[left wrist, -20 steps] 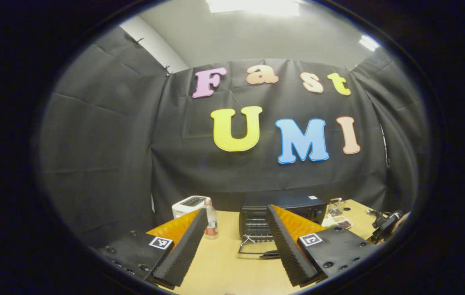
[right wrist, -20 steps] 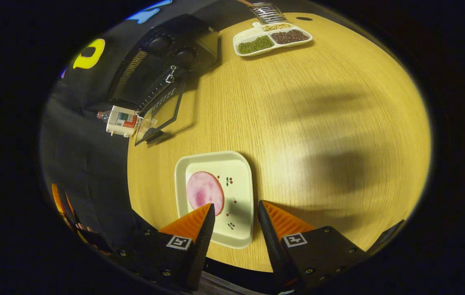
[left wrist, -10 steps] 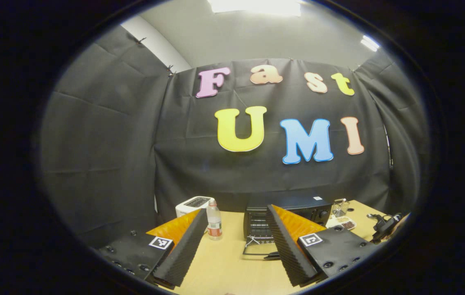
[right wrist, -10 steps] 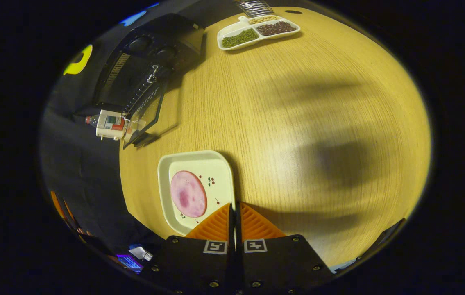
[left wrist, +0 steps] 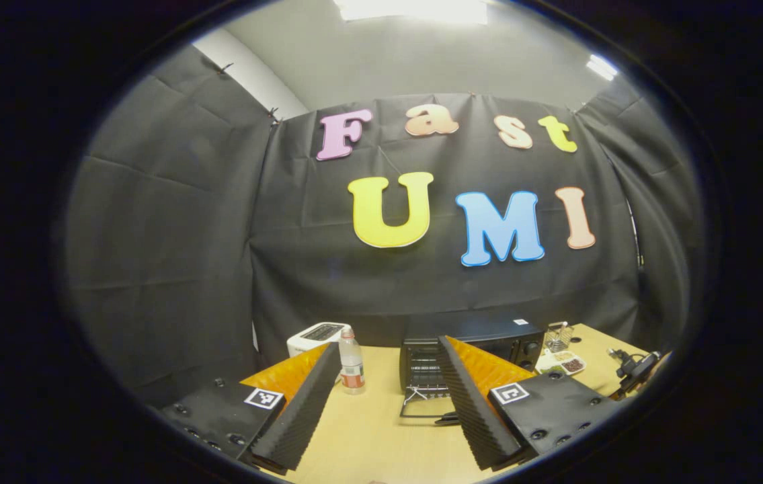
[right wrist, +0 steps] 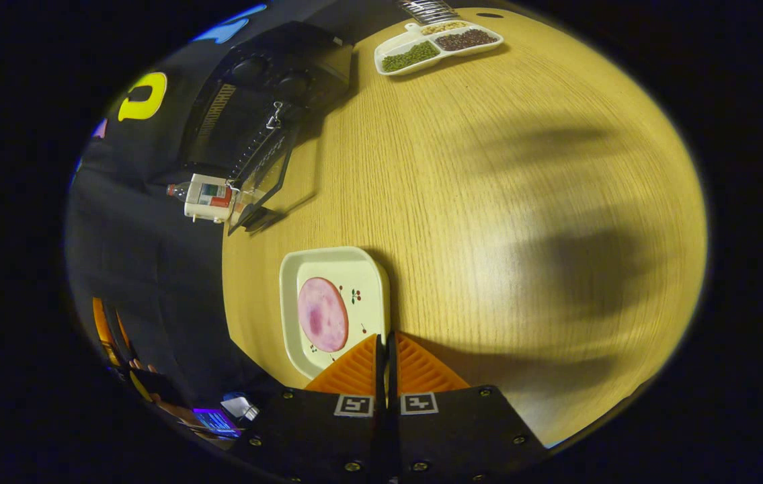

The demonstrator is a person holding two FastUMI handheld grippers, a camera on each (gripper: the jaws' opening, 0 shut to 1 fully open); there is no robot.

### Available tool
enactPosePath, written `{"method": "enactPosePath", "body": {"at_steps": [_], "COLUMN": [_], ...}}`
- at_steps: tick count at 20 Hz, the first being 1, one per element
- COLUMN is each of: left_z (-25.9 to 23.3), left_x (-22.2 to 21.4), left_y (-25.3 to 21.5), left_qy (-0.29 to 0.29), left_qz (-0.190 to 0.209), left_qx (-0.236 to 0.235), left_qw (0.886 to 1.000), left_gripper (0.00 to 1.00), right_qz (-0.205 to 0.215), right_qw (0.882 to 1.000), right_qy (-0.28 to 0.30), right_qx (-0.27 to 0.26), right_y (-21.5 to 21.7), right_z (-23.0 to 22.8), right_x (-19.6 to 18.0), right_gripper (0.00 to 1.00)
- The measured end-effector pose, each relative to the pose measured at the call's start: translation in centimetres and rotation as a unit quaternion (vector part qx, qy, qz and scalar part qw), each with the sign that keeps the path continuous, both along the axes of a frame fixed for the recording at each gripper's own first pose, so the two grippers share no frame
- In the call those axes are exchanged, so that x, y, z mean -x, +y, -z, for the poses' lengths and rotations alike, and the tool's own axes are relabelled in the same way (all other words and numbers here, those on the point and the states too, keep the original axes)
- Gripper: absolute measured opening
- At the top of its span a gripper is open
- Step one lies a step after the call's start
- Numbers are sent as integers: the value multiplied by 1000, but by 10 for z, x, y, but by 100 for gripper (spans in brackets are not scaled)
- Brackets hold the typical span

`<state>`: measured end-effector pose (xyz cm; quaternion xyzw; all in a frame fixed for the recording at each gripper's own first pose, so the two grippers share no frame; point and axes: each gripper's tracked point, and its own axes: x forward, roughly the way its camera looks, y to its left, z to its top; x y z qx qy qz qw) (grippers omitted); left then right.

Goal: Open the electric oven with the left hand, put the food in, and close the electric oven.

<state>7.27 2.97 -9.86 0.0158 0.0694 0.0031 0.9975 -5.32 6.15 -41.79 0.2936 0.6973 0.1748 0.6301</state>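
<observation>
In the right gripper view, a cream square plate (right wrist: 354,269) with a pink round slice of ham (right wrist: 322,314) lies near the table's front edge. My right gripper (right wrist: 386,339) is shut on the plate's right rim. The black electric oven (right wrist: 253,101) stands at the far left with its glass door (right wrist: 267,175) folded down. In the left gripper view, my left gripper (left wrist: 388,344) hangs open above the table with nothing between its fingers. It faces the oven (left wrist: 489,333) and the lowered door (left wrist: 425,410) from a distance.
A white toaster (left wrist: 314,334) and a small bottle (left wrist: 352,366) stand left of the oven. A divided tray of beans (right wrist: 435,50) and a wire holder (left wrist: 558,333) sit to its right. The wooden table (right wrist: 522,202) stretches wide between plate and oven.
My right gripper closed from open onto the plate's rim, and the plate has shifted slightly in its view. The left gripper has stayed open and hardly moved.
</observation>
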Motion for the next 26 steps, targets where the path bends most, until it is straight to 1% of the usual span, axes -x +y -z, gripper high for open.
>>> {"method": "enactPosePath", "body": {"at_steps": [4, 6, 10, 12, 15, 18, 22, 23, 25, 26], "left_z": [2, 4, 4, 6, 12, 17, 25, 28, 30, 31], "left_x": [-5, -6, -12, -16, -25, -35, -49, -55, -63, -66], "left_y": [-3, -4, -5, -3, 1, 9, 25, 28, 36, 40], "left_qy": [2, 3, 0, 0, 1, 5, 7, 8, 9, 9], "left_qz": [3, 5, 10, 10, 11, 8, 5, 5, 5, 6], "left_qx": [10, 10, 13, 14, 20, 24, 26, 27, 27, 27], "left_qw": [1000, 1000, 1000, 1000, 1000, 1000, 1000, 1000, 1000, 1000], "left_gripper": [100, 100, 100, 100, 100, 100, 97, 100, 100, 91], "right_qz": [16, 31, 94, 129, 167, 207, 257, 271, 304, 320], "right_qw": [999, 998, 992, 989, 984, 976, 964, 960, 950, 945], "right_qy": [-6, -5, -2, -6, -21, -31, -26, -21, -15, -14], "right_qx": [-42, -56, -80, -77, -60, -60, -62, -65, -72, -74], "right_y": [17, 26, 51, 67, 82, 98, 124, 133, 149, 156], "right_z": [-14, -21, -42, -48, -52, -61, -67, -66, -67, -67], "right_x": [1, -3, -28, -43, -69, -94, -121, -128, -143, -150], "right_gripper": [1, 1, 1, 1, 1, 1, 1, 0, 1, 1]}}
